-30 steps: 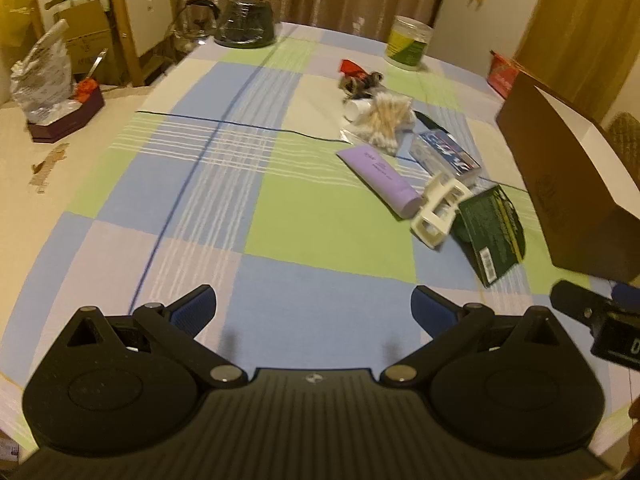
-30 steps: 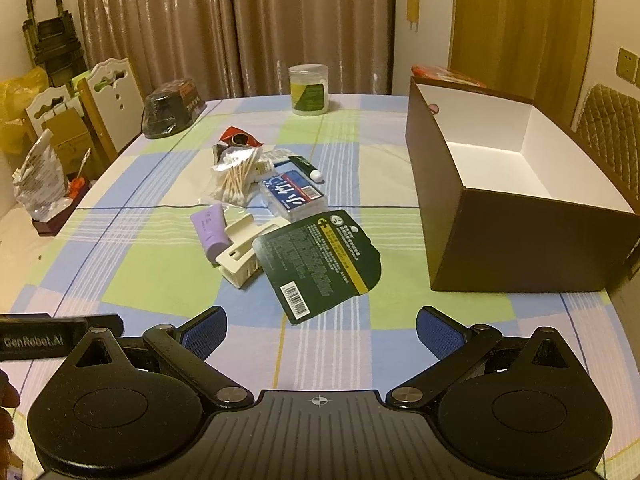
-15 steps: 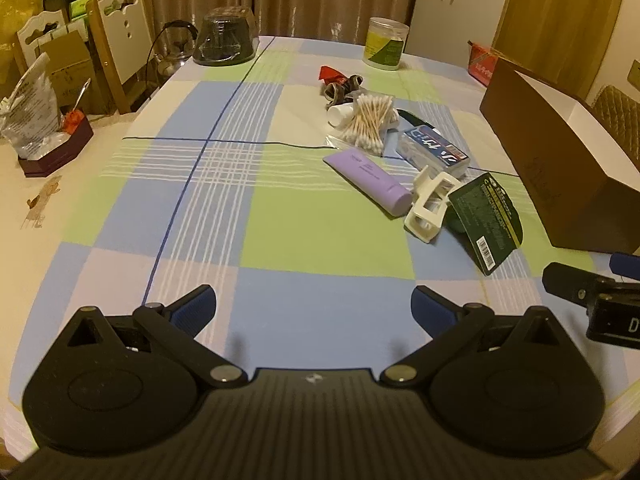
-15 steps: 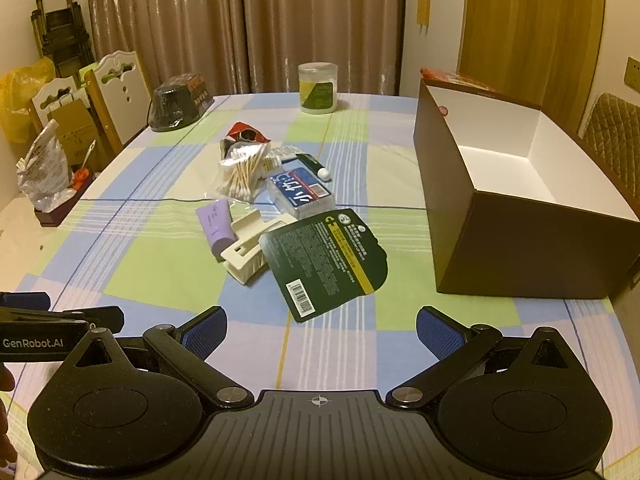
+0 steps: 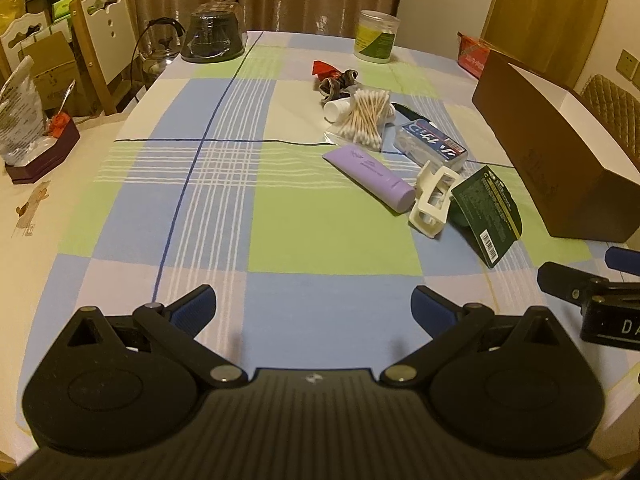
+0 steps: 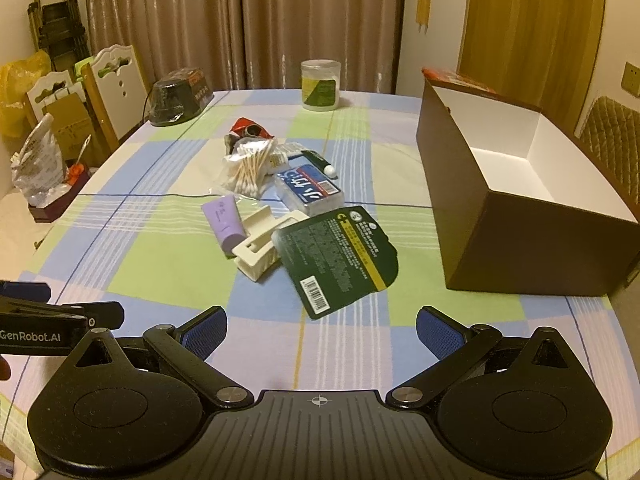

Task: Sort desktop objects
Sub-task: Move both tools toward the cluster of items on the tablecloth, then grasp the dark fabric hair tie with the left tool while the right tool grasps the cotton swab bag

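Observation:
A pile of small items lies mid-table: a dark green card package [image 6: 340,256], a cream hair claw [image 6: 262,246], a purple tube [image 6: 225,224], a blue-and-clear box [image 6: 310,189], a bag of cotton swabs [image 6: 250,168] and a red-wrapped bundle [image 6: 248,128]. To their right stands an open brown box [image 6: 516,200] with a white inside. My left gripper [image 5: 314,306] is open above bare cloth, well short of the purple tube [image 5: 368,172] and hair claw [image 5: 432,196]. My right gripper [image 6: 322,330] is open too, just short of the green package.
A checked tablecloth [image 5: 200,184] covers the table. At the far edge stand a clear jar with a green label [image 6: 320,85] and a dark domed container [image 6: 178,94]. Chairs [image 6: 112,84] and bags crowd the left side. A padded chair [image 6: 612,140] stands right of the box.
Both grippers have drifted slightly, so the left view has swung right and the pile sits more central. Nothing on the table has been touched, and both grippers stay open.

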Demonstrator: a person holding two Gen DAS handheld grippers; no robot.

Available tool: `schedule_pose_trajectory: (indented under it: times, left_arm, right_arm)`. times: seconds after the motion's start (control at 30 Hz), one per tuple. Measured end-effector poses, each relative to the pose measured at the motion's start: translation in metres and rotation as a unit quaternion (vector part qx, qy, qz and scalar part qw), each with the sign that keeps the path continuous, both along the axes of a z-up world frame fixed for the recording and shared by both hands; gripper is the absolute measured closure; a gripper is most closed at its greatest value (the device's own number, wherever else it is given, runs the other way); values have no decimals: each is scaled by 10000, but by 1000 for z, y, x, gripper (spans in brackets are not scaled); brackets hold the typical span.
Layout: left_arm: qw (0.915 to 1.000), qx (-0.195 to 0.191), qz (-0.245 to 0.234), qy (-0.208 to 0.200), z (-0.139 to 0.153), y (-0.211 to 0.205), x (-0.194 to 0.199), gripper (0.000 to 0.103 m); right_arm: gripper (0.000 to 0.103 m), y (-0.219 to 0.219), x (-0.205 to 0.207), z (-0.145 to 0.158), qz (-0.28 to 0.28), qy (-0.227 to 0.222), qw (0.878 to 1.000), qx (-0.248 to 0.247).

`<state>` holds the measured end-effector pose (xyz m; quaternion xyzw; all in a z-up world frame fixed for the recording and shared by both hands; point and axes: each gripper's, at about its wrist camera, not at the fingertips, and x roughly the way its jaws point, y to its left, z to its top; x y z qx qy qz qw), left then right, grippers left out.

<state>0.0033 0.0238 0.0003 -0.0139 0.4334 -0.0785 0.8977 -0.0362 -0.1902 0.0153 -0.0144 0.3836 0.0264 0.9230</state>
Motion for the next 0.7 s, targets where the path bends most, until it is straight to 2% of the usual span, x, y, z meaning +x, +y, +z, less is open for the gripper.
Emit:
schedule_pose_trajectory:
  times: [0.27,0.37,0.53,0.7]
  left_arm:
    - [9985,119,-533,-98,2,11,10,1]
    - [9985,88,-537,-75,-1,13,19,1]
    - [9994,-4,-351,-78,-2,12,41,1]
    - [10000,35,-21,-87,3,5,65,1]
  right_arm:
    - [0,18,-8,9,181,-252,9989,-339]
    - [0,17,-3,9,338,-305,9980,-440]
    - [0,12,19,13,790,-545,9939,-537]
    - [0,2,51,14,1080,-636,9914,-366]
